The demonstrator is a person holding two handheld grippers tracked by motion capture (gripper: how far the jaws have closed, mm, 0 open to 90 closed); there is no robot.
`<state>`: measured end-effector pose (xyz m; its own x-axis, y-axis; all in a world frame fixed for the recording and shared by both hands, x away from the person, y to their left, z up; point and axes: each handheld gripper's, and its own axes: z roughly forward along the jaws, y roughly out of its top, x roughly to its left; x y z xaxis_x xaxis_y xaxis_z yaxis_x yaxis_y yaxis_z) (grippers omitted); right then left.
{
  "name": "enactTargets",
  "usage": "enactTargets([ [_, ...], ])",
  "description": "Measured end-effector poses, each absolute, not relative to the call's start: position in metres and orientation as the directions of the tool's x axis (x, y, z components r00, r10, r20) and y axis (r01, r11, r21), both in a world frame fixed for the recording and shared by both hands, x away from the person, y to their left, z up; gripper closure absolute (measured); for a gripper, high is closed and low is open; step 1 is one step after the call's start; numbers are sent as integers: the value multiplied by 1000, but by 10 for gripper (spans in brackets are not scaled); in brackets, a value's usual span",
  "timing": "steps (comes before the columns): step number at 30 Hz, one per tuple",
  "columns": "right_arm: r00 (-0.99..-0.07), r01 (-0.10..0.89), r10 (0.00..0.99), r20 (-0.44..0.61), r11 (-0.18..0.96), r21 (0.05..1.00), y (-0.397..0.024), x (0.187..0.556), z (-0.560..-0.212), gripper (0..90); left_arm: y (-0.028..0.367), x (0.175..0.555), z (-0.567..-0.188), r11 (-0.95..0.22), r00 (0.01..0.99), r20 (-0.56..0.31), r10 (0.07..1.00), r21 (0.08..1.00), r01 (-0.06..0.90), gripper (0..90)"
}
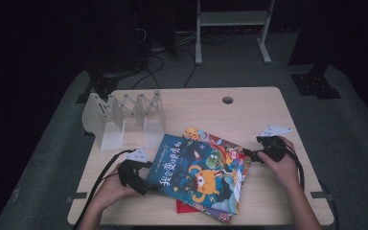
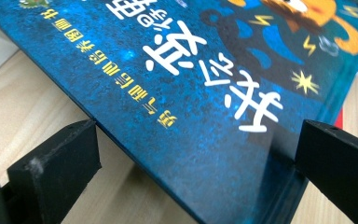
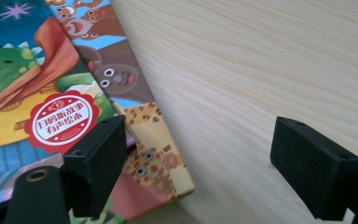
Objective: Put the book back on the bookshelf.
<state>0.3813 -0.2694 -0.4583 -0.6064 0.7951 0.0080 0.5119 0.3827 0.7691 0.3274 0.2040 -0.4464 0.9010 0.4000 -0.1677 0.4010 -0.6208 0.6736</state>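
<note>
A stack of picture books lies at the table's front middle. On top is a blue book [image 1: 194, 175] with an orange monster; under it a multicoloured book [image 1: 219, 143] juts out toward the far right, and a red one [image 1: 191, 208] peeks out at the front. My left gripper [image 1: 146, 178] sits at the blue book's left edge. In the left gripper view it [image 2: 196, 158] is open, its jaws astride the slightly raised blue cover [image 2: 200, 84]. My right gripper [image 1: 250, 154] is open [image 3: 196, 168] at the multicoloured book's corner [image 3: 156, 170], one jaw over the cover, the other over bare wood.
A translucent white book rack [image 1: 124, 117] with several slots stands at the table's back left. The wooden table [image 1: 249, 110] has a cable hole [image 1: 227, 100] near its far edge. Beyond it are cables and a white stand's legs [image 1: 199, 43] on the floor.
</note>
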Motion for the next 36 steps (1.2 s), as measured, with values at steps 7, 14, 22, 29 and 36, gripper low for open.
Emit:
enactTargets([
  [7, -628, 497, 777, 37, 364, 788, -263, 373, -452, 217, 204, 328, -447, -614, 899, -173, 402, 677, 405, 0],
  [14, -679, 505, 727, 104, 359, 785, -250, 361, -459, 231, 202, 324, -446, -628, 902, -163, 399, 668, 398, 0],
  [22, -698, 513, 698, 157, 335, 790, -249, 361, -463, 228, 197, 320, -446, -642, 909, -188, 373, 654, 399, 0],
  [29, -703, 505, 695, 151, 338, 794, -245, 362, -464, 207, 204, 324, -446, -602, 883, -197, 427, 667, 440, 0],
  [36, -727, 487, 671, 145, 355, 798, -228, 358, -463, 207, 209, 320, -447, -570, 856, -205, 474, 670, 476, 0],
])
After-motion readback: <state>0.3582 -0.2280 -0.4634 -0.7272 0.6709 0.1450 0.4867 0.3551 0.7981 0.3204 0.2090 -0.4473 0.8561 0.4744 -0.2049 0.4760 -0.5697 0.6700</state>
